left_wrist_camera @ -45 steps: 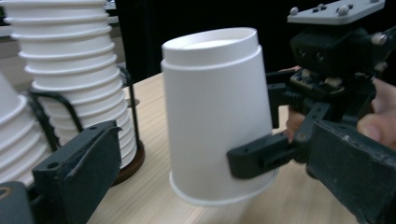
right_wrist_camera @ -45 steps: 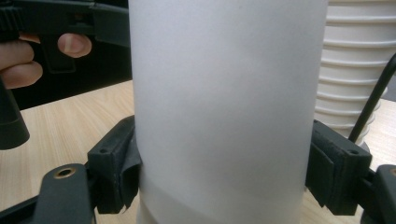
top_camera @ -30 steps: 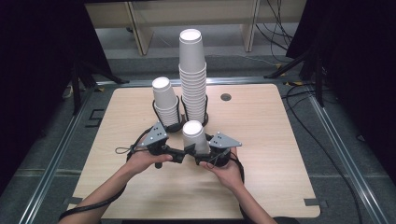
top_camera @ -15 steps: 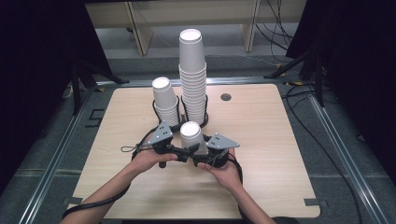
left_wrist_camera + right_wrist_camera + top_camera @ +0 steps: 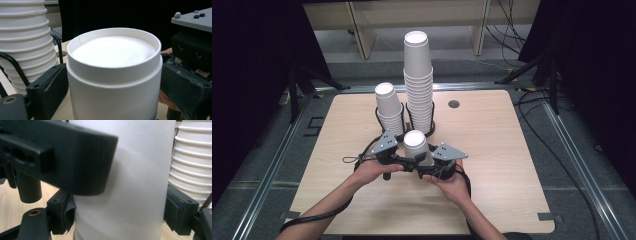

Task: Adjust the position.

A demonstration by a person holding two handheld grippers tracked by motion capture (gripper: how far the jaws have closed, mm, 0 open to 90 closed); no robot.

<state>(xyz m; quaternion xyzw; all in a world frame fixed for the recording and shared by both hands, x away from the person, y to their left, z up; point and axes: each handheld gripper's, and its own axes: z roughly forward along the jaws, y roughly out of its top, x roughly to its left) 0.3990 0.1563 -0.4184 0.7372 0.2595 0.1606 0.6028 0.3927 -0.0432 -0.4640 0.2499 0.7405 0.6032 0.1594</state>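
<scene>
Dark curtains ring a wooden table [image 5: 492,150] where an upturned white paper cup [image 5: 416,145] stands near its front, just before two cup stacks [image 5: 418,85]. Right claw [image 5: 427,162] grips its lower wall; left claw [image 5: 409,162], jaws just closing, straddles it higher, contact unclear.

Cup [image 5: 113,75]: matt white paper, smooth wall, rolled rim. Stacked cups [image 5: 419,85]: same paper (ribbed by rims). Table [image 5: 492,145]: pale wood-grain, satin. Gripper pads [image 5: 178,211]: black, probably rubber, rough.
</scene>
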